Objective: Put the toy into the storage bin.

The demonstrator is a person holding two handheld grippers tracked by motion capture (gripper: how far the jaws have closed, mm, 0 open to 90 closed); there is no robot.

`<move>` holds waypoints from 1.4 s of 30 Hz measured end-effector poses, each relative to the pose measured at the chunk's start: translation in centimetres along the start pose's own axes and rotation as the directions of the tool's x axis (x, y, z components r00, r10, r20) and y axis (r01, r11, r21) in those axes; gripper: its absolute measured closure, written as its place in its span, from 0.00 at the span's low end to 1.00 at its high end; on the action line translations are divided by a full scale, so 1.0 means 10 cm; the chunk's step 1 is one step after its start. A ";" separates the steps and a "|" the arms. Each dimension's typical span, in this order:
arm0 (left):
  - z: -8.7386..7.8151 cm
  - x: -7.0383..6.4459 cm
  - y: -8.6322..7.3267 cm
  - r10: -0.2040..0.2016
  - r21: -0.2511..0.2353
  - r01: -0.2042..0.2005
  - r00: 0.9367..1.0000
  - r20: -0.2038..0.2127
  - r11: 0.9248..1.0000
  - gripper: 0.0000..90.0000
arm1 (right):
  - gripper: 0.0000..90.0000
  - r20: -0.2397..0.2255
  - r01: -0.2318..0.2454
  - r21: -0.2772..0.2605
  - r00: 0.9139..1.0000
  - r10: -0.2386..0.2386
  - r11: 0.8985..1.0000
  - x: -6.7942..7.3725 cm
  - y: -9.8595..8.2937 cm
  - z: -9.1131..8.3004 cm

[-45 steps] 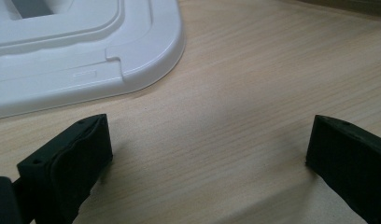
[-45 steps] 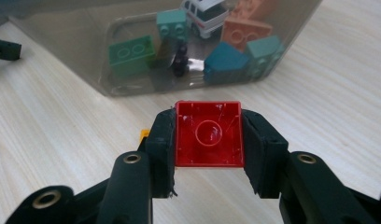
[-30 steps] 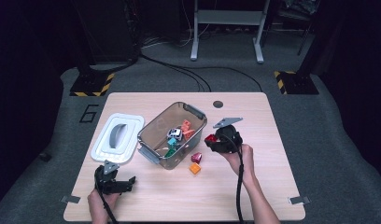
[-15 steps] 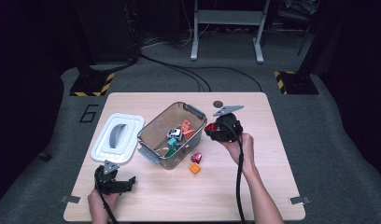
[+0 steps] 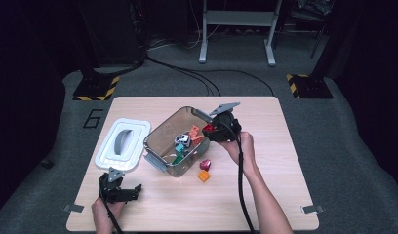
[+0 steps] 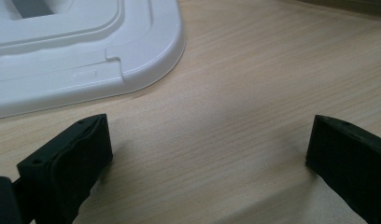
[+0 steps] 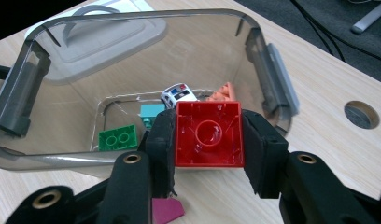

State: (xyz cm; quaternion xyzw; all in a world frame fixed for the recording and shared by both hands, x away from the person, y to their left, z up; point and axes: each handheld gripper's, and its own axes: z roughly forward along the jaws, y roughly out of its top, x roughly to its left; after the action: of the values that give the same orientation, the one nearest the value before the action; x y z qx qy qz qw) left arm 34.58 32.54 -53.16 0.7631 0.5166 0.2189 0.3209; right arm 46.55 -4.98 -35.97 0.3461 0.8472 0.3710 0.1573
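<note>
A clear grey plastic bin [image 5: 165, 161] stands mid-table with several toy bricks and a small toy car [image 5: 182, 139] inside. My right gripper [image 5: 210, 130] hovers at the bin's right rim, shut on a red brick [image 7: 208, 134] held hollow side toward the camera. Inside the bin [image 7: 48, 102] lie a green brick [image 7: 116, 137], a teal brick [image 7: 151, 112], an orange brick [image 7: 222, 93] and the car [image 7: 179, 92]. My left gripper [image 5: 120, 191] rests low at the table's front left, open, its fingers [image 6: 69, 158] apart over bare wood.
The bin's white lid [image 5: 123, 143] lies left of the bin, its corner [image 6: 132, 51] just ahead of the left gripper. A magenta piece [image 5: 205, 164] and an orange brick [image 5: 203, 176] lie on the table right of the bin. A cable hole [image 7: 361, 114] sits behind.
My right gripper has carried the red brick up and toward the bin's right rim, now above the opening's edge. The left gripper has stayed put.
</note>
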 end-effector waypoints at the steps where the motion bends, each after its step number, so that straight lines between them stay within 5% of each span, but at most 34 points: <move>1: 0.00 0.00 0.00 0.000 0.000 0.000 1.000 0.000 1.000 0.00 | 0.65 0.000 0.000 0.000 1.000 0.000 1.000 0.00 0.00 0.00; 19: 0.00 0.00 0.00 0.001 0.003 -0.001 1.000 0.002 1.000 0.00 | 0.65 -0.099 0.060 0.065 0.994 -0.053 0.996 0.35 0.08 0.39; 36: 0.00 0.00 0.00 0.000 0.000 0.000 1.000 0.003 1.000 0.00 | 0.64 -0.155 0.101 0.130 0.985 -0.080 0.986 0.53 0.02 0.50; 42: 0.00 0.00 0.00 0.000 -0.004 0.000 1.000 0.000 1.000 0.00 | 0.51 -0.144 0.097 0.115 0.986 -0.080 0.989 0.53 0.01 0.45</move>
State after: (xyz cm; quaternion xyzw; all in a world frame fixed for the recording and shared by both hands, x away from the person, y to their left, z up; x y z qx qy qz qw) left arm 34.58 32.53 -53.19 0.7624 0.5162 0.2200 0.3222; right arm 45.18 1.17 -39.00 0.2903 0.8918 0.3345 0.0928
